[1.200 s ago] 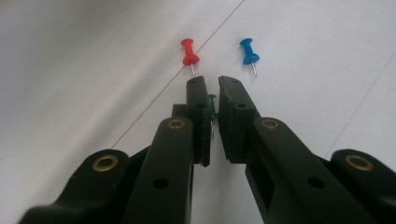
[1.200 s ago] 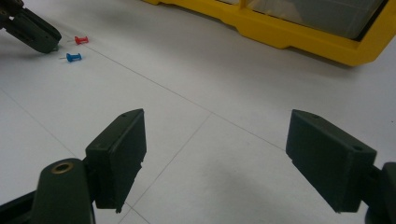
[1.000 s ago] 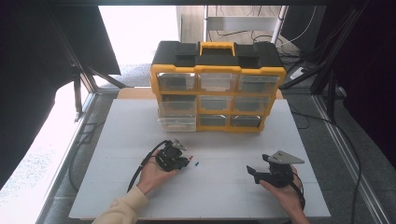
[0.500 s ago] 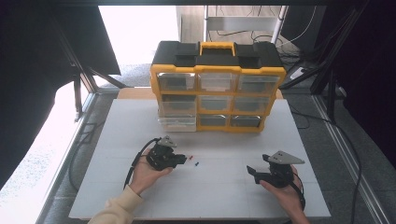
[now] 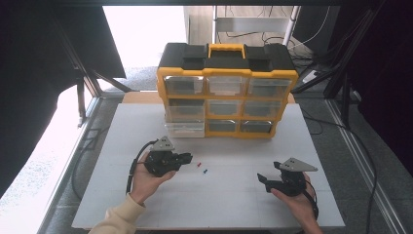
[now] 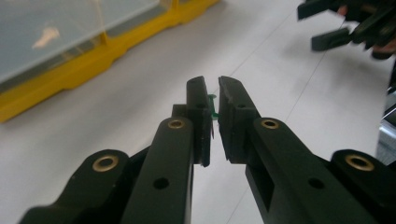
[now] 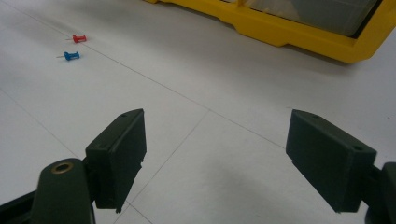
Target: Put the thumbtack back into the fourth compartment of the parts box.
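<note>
Left gripper (image 5: 187,158) lifted off table (image 5: 234,204) and drawn slightly toward its left since earlier frames; jaws pinch green push pin (image 6: 213,112) between pads. Right gripper (image 5: 264,179) unmoved, jaws wide, nothing between. Red pin (image 5: 198,164) and blue pin (image 5: 205,171) lie on table between grippers, before yellow drawer organizer (image 5: 226,92).

The left tool (image 6: 212,109) was matt black plastic with brass-looking rivets, pinching a glossy green plastic pin (image 6: 213,109). The counter (image 5: 234,204) looked smooth, matt white. The drawer box (image 5: 227,87) was glossy yellow plastic with clear drawer fronts; near it lay red (image 7: 78,38) and blue (image 7: 71,55) plastic pins.
</note>
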